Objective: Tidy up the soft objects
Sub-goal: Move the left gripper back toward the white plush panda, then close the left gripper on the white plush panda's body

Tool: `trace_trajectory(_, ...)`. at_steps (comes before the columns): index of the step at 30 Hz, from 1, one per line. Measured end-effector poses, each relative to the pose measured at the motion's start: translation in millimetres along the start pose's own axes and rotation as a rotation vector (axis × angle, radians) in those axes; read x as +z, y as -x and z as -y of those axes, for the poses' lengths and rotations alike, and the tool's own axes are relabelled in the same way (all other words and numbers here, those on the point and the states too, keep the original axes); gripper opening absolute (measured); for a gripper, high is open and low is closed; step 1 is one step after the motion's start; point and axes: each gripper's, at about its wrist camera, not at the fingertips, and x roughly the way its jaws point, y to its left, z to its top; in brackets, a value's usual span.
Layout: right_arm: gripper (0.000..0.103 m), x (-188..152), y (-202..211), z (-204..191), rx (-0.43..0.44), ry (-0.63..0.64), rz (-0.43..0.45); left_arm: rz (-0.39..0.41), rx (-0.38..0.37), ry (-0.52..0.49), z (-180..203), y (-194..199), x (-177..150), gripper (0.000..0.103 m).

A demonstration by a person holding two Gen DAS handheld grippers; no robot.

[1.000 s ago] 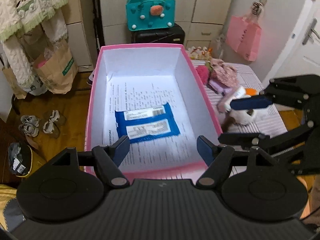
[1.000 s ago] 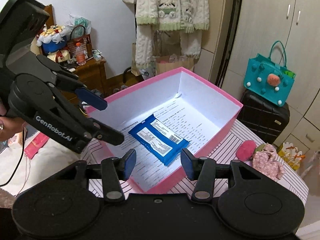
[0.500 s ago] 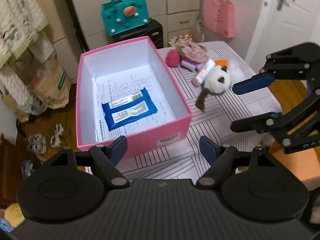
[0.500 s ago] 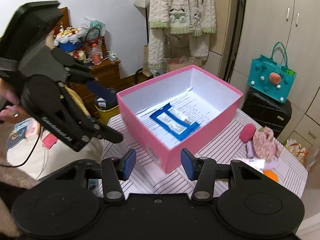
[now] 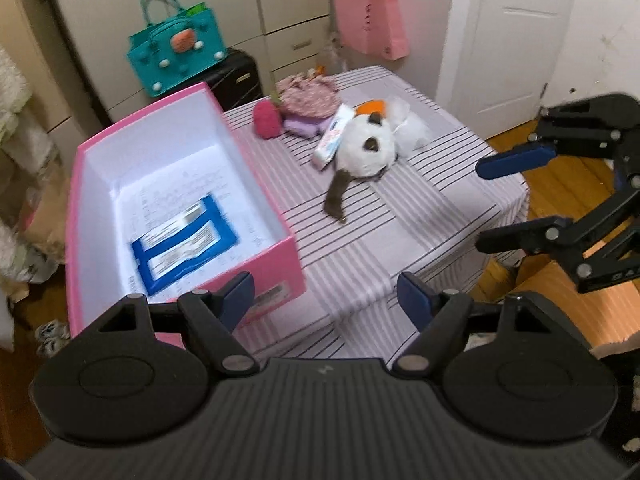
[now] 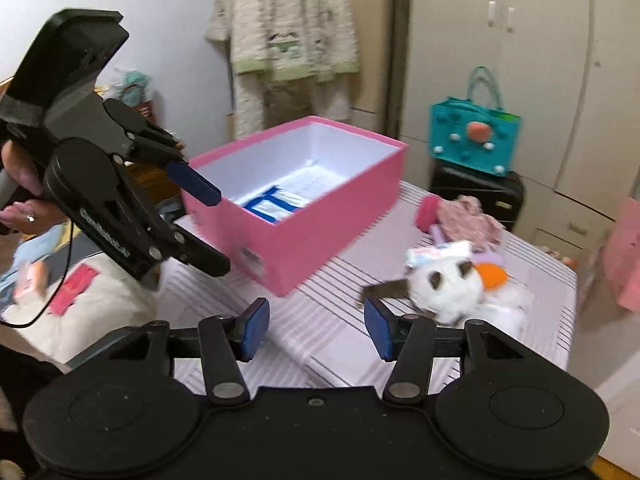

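Two grippers hang over the near edge of the striped table [image 5: 360,252], and neither holds anything. The left gripper [image 5: 326,294] stands wide open just in front of the pink box [image 5: 280,272], with only the box's near wall and tablecloth showing between its blue pads. The right gripper [image 6: 316,330] is to the right of the box, its jaws opening with bare cloth in the gap. Inside the box, on printed paper, lies a blue packet [image 5: 184,246]. Right of the box, well apart from it, a white plush [image 5: 368,146] with a brown tail lies on the cloth. Just beyond it, still right of the box, sit a pink ball [image 5: 267,119], a floral cloth [image 5: 308,98] and a small carton [image 5: 334,136]. Behind the box a teal bag [image 5: 176,52] rests on a black suitcase [image 5: 236,76].
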Motion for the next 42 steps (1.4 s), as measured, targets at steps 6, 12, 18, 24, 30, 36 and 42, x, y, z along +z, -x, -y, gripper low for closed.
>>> trace_trajectory(6,0.059,-22,-10,18,-0.017,-0.015,0.000,0.101,-0.042,0.005,7,-15,9,0.075)
trace_trajectory(12,0.062,-34,-26,40,-0.045,-0.004,0.017,0.184,-0.048,-0.026,22,-30,18,0.075)
trace_trajectory(18,0.065,-44,-49,63,-0.051,-0.007,0.037,0.174,-0.116,0.011,28,-63,30,0.071)
trace_trajectory(24,0.068,-50,-77,77,-0.085,0.049,0.061,0.169,-0.157,0.053,34,-96,44,0.068)
trace_trajectory(30,0.075,-45,-99,90,-0.138,0.130,0.105,0.147,-0.156,0.133,32,-130,58,0.068)
trace_trajectory(36,0.078,-36,-118,96,-0.170,0.212,0.104,0.131,-0.143,0.209,24,-158,70,0.068)
trace_trajectory(42,0.079,-32,-134,109,-0.161,0.218,0.069,0.120,-0.132,0.261,16,-179,75,0.068)
